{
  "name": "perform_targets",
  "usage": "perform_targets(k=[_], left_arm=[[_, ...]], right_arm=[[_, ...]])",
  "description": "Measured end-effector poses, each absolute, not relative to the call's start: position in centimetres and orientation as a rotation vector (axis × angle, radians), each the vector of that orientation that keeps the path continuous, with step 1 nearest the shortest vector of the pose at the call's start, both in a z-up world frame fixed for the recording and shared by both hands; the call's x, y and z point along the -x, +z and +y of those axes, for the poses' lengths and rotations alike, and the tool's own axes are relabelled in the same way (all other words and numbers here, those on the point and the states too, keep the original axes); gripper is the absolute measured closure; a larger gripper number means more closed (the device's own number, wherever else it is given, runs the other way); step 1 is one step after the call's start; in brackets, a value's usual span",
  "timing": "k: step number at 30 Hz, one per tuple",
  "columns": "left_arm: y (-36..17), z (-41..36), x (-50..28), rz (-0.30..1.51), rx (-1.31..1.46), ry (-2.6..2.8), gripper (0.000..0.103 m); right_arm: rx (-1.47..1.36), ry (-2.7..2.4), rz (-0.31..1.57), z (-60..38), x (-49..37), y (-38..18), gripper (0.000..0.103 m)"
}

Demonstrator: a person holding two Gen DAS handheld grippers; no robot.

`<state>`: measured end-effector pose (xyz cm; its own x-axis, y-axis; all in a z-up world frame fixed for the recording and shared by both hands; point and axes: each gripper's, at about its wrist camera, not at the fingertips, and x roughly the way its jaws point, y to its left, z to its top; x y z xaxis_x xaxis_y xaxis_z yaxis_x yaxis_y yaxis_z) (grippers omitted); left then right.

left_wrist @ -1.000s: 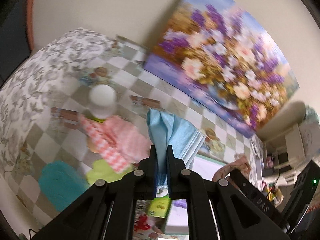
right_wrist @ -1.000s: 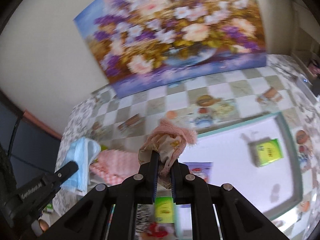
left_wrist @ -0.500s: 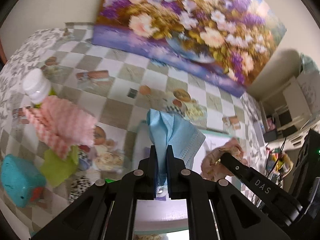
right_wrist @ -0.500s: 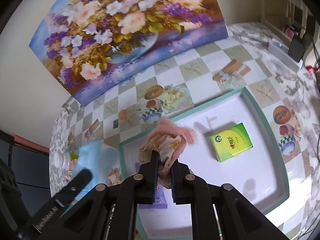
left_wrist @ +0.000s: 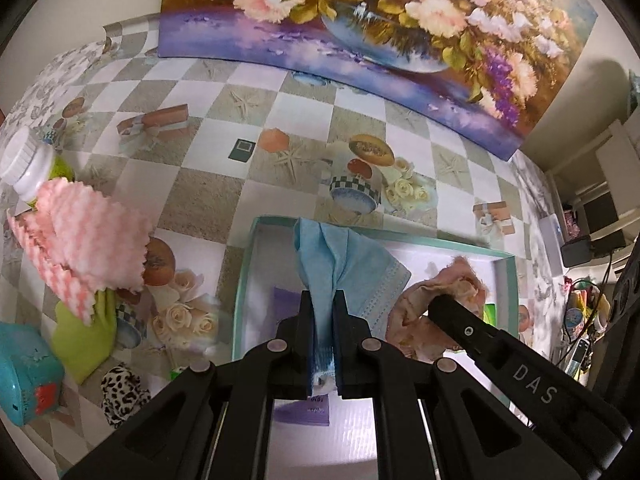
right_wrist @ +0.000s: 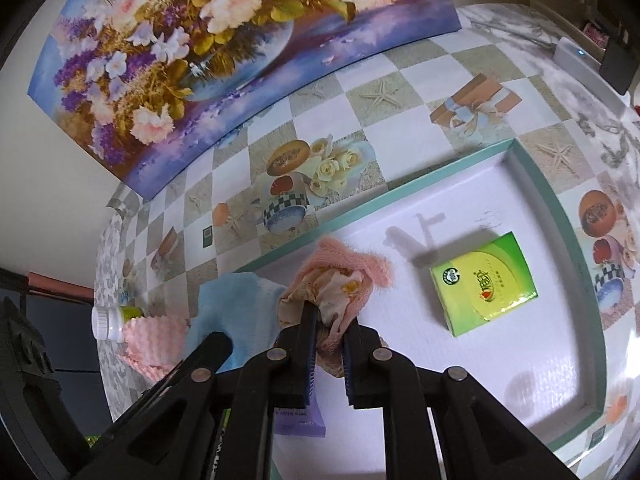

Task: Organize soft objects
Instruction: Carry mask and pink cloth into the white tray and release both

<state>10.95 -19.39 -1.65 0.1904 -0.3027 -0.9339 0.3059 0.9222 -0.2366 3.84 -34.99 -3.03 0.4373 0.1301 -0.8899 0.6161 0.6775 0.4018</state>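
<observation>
Below me: white shallow tray with teal rim (right_wrist: 556,200) on the checkered-cloth bench (left_wrist: 208,184). My left tongs (left_wrist: 322,300) are clamped tight on a pale blue pleated face mask (left_wrist: 340,264), bunched and standing up over the tray's left end. My right tongs (right_wrist: 329,316) are pinched on a crumpled pink fuzzy cloth with floral lining (right_wrist: 340,280), just beside the mask, over the tray. Pink-and-white waffle cloth (left_wrist: 76,240) lies on the bench left of the tray. Green box (right_wrist: 484,284) flat in the tray.
</observation>
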Motion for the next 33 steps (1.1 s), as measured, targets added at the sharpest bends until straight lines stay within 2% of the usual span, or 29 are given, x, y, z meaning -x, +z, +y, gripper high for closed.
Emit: perform_targets(k=[10,12,14,17,20,21,23,27,33], left_arm=[[-3.2,-20.8,-11.6,1.335,-0.044,-0.396,0.095],[-3.3,-20.9,-11.6,1.339,-0.053,-0.391,0.091],[-3.2,-20.9,-11.7,1.342,-0.056,-0.387,0.081],[-2.7,-20.8,-11.7,1.336,-0.062,-0.383,0.072],[-1.8,-20.5,-11.8,1.323,-0.056,-0.381,0.069],[-1.5,-20.3,-11.9,1.319,-0.053,-0.38,0.067],[-0.9,-20.1,-12.0,1.309,-0.046,-0.376,0.063],[0.6,-19.0,-12.4,1.277,-0.03,-0.356,0.063],[1.8,-16.0,-13.5,1.236,-0.02,-0.255,0.054]], right_arm=[[-0.801,-0.357,1.124,-36.1,-4.5,-4.3,0.088],[-0.801,-0.361,1.124,-36.3,-4.5,-4.2,0.088],[-0.801,-0.366,1.122,-36.5,-4.4,-4.1,0.088],[-0.801,-0.373,1.122,-36.6,-4.3,-3.8,0.084],[-0.79,-0.375,1.118,-36.6,-4.2,-3.1,0.082],[-0.786,-0.377,1.112,-36.6,-4.2,-2.8,0.076],[-0.783,-0.378,1.096,-36.6,-4.1,-2.2,0.071],[-0.759,-0.387,1.072,-36.4,-3.9,-0.8,0.071],[-0.702,-0.387,1.051,-35.3,-4.3,1.0,0.071]])
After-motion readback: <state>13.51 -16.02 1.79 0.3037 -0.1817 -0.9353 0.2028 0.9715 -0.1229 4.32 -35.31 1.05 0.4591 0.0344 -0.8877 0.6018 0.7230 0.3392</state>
